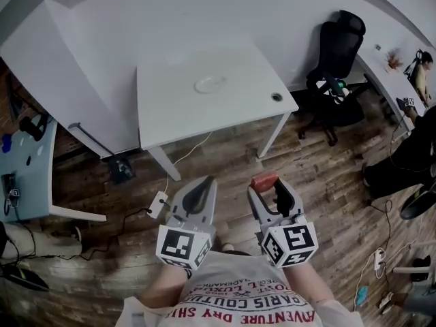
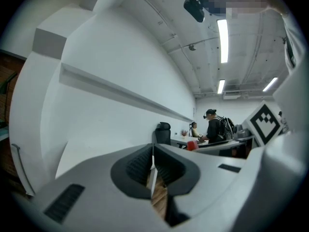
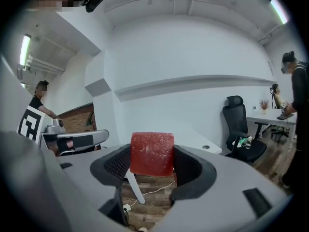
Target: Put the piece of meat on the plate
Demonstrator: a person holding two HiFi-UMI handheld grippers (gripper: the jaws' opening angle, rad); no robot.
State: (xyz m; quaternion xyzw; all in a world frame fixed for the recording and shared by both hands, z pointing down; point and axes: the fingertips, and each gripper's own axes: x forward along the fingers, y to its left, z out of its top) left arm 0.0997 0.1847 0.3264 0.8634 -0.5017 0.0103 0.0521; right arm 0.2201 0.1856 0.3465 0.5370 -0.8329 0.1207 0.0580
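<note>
Piece of meat (image 3: 152, 153) clamped in right gripper's (image 1: 268, 189) jaws; shirt (image 1: 238, 288) print shows "DRY".

We're in an office: white rectangular desk (image 1: 204, 94), black swivel chair (image 1: 337, 67) far right, ceiling strip lights (image 2: 223, 40) overhead.

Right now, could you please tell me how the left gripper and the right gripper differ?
The left gripper is shut on nothing; the right gripper clamps a red piece of meat. The left gripper's jaws meet in a point, while the right gripper's jaws stand apart around the meat. Both hang over the wooden floor, short of the table.
</note>
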